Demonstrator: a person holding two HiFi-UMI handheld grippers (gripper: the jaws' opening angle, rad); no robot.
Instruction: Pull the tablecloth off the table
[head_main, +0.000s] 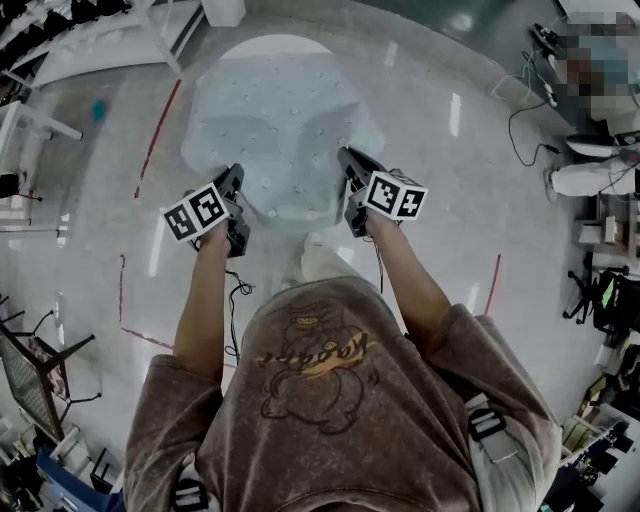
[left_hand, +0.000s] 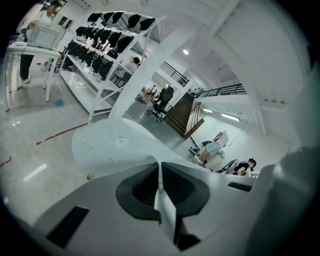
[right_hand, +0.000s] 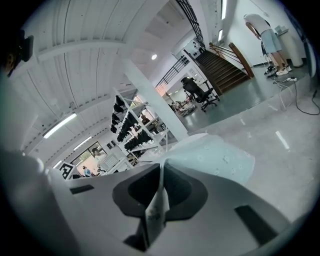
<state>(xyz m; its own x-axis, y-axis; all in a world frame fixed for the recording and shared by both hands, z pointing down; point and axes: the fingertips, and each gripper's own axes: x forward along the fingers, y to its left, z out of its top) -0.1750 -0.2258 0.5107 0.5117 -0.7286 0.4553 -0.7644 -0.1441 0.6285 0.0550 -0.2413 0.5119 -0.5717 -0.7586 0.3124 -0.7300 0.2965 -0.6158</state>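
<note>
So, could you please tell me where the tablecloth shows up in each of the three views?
Head view: tablecloth upper centre, near edge in the left gripper and right gripper.
Left gripper view: centre-left, pinched in the jaws.
Right gripper view: centre-right, pinched in the jaws.
Shared landmark: white rack of dark items, top left, upper left, centre-left respectively.

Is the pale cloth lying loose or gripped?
Gripped: the left gripper and right gripper each pinch the near edge of the cloth between shut jaws.
</note>
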